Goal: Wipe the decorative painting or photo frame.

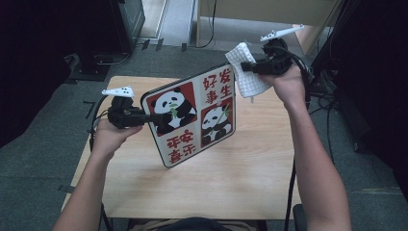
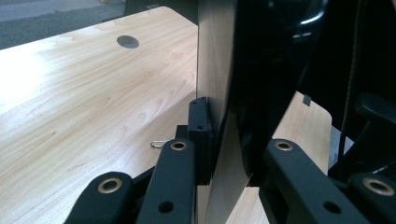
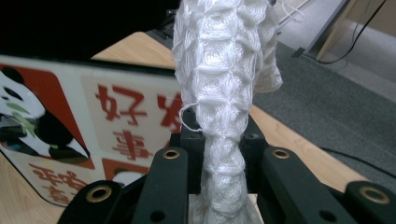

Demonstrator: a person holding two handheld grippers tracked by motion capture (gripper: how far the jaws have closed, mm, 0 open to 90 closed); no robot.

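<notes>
The left tongs [image 1: 156, 118] are clamping the left edge of a flat rectangular board printed with black-and-white pandas and red characters [image 1: 192, 115], holding it tilted up off the light wood-grain counter [image 1: 250, 163], with its printed face turned toward the person. In the left gripper view, the two black jaws are pressing on either side of the board's thin edge [image 2: 219, 93], and the counter [image 2: 84, 93] with a round hole in it is lying beyond. The right tongs [image 1: 246, 66] are squeezing a white waffle-weave cloth [image 1: 248, 72], holding it in the air just beside the board's upper right corner; whether the cloth is touching the board cannot be told. In the right gripper view, the bunched cloth [image 3: 219, 93] is rising from between the closed-in jaws, with the board [image 3: 93, 121] behind it and grey carpeted floor [image 3: 336, 107] to the side.
</notes>
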